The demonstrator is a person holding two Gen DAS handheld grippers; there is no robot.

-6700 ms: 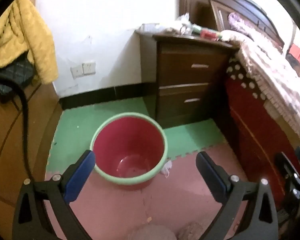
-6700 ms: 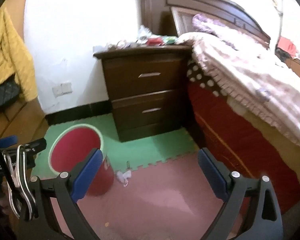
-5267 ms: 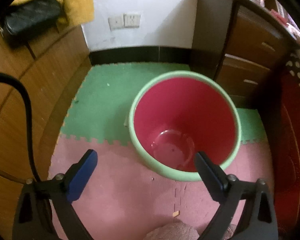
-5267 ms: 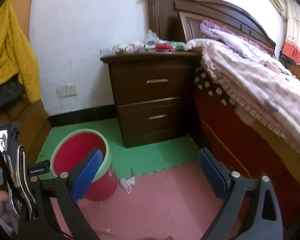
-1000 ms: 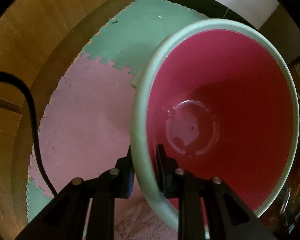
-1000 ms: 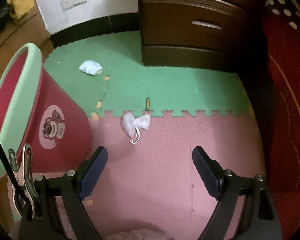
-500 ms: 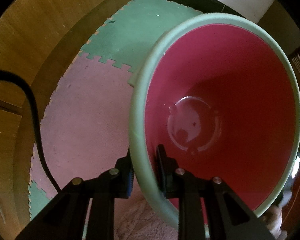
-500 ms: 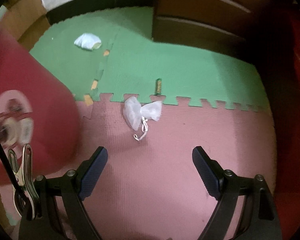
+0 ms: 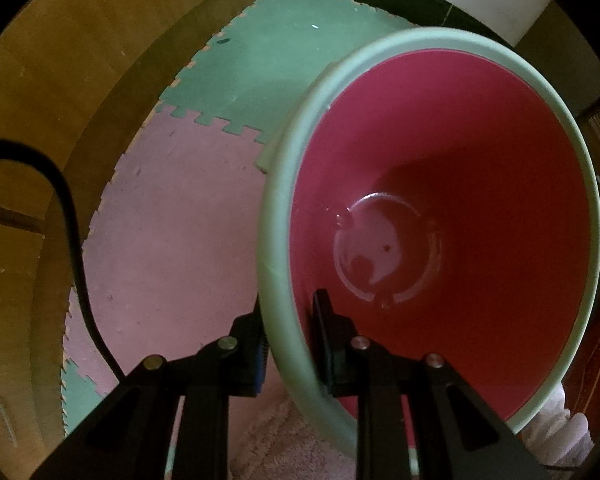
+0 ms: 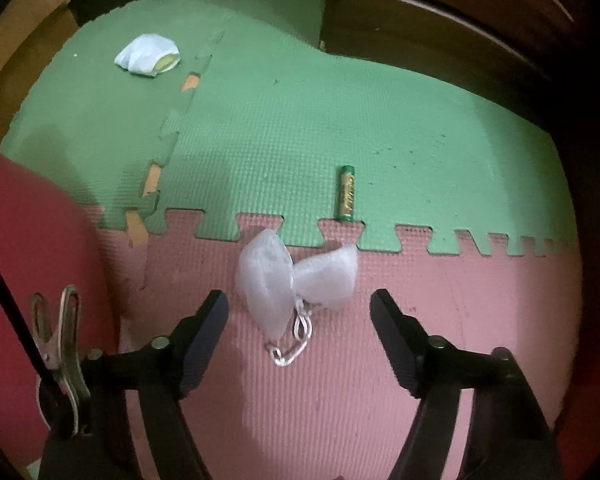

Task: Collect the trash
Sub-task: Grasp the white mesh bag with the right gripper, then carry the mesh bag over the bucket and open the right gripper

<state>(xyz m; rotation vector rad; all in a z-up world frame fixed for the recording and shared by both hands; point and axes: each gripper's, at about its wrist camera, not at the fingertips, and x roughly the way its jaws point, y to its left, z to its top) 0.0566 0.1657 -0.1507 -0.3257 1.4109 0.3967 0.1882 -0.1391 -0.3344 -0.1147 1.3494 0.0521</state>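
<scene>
The floor is covered with interlocking foam mats (image 10: 283,128), green beyond, pink nearer. A white mesh pouch (image 10: 295,280) with a drawstring is found on the pink mat at the seam, just ahead of the right gripper (image 10: 300,320) and centred between its spread, closing jaws, not yet touched; its long axis lies across the gap. The left gripper (image 9: 289,344) is pinched on the rim of the red bin (image 9: 480,160).

My left gripper (image 9: 287,340) pinches the pale green rim of the red bin (image 9: 440,208), one finger inside, one outside. The bin's bottom is bare. Pink and green foam mats (image 9: 171,232) lie beside it.
</scene>
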